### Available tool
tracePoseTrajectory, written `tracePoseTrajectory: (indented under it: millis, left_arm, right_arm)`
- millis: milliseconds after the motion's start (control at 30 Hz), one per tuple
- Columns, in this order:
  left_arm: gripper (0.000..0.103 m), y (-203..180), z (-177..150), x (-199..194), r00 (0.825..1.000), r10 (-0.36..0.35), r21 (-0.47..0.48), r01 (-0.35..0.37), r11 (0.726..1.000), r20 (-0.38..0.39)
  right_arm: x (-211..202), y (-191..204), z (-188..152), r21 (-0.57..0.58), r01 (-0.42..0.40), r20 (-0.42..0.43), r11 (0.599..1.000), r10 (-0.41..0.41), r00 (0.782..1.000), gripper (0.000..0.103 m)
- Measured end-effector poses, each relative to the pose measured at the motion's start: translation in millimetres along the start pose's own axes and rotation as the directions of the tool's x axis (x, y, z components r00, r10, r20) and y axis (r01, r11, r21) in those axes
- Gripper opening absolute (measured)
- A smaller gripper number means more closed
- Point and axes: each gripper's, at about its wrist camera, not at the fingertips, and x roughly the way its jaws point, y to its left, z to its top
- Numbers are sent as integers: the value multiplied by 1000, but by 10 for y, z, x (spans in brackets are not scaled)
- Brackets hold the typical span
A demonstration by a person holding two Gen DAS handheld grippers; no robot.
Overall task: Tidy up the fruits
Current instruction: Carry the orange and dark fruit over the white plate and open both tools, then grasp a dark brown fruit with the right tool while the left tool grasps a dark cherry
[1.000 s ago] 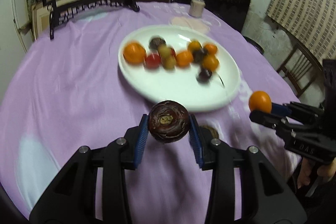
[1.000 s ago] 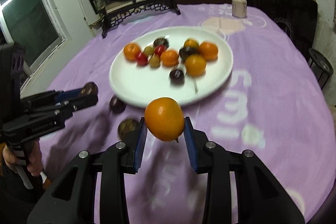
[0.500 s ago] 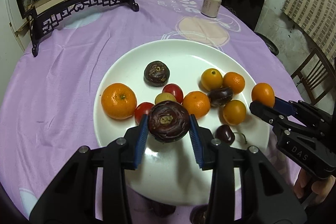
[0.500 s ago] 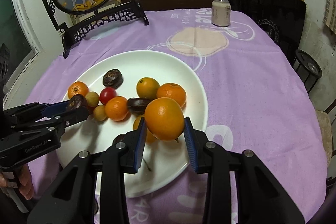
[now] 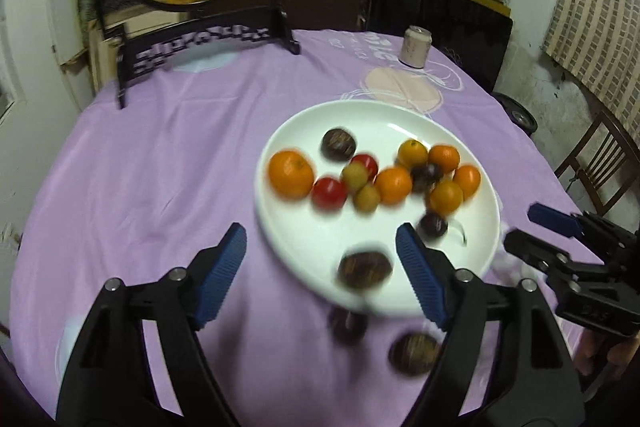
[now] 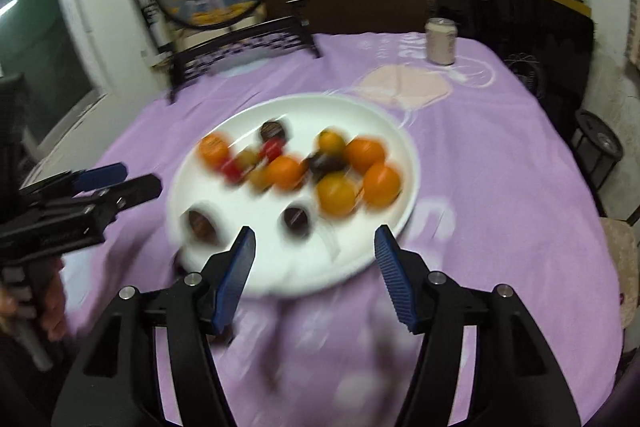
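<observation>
Left claw [image 5: 320, 267] spread wide, nothing between its blue pads, hovering over near rim of white plate [image 5: 304, 243]. Right claw [image 6: 314, 263] also spread and empty, above plate's near edge. Dark passion fruit [image 5: 364, 269] lies on plate near the rim; oranges [image 5: 291, 173], red and yellow small fruits clustered mid-plate. Two dark fruits [image 5: 414, 353] sit on purple tabletop [image 5: 160, 167] just beside the plate. Frames blurred.
</observation>
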Motion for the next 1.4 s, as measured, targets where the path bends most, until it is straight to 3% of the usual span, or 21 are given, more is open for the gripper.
tracePoseTrajectory:
  millis: [200, 633, 867, 933, 967, 1067, 1400]
  left_arm:
    - [79, 216, -442, -162, 999, -9, -55, 6, 998, -43]
    - [79, 533, -673, -392, 999, 37, -97, -39, 995, -32]
    - [79, 614, -760, -413, 998, 31, -109, -35, 993, -46]
    - [80, 598, -761, -391, 998, 23, -108, -29, 994, -54]
    - [80, 576, -758, -382, 998, 17, -104, -23, 994, -58]
    - [80, 480, -741, -356, 998, 11, -81, -17, 997, -64]
    - [79, -124, -642, -43, 995, -41, 45, 45, 998, -90]
  right_arm:
    - [-122, 279, -349, -20, -46, -53, 999, 45, 998, 63]
    - [169, 748, -532, -115, -78, -157, 990, 60, 986, 63]
    - [495, 838, -520, -146, -41, -174, 988, 16, 985, 62]
    - [582, 844, -537, -162, -14, -177, 987, -16, 984, 42]
    - [566, 864, -543, -176, -3, -161, 984, -26, 987, 43]
    - [503, 789, -561, -133, -35, -171, 991, 12, 985, 42]
    - [-30, 187, -684, 26, -26, -99, 999, 28, 995, 42]
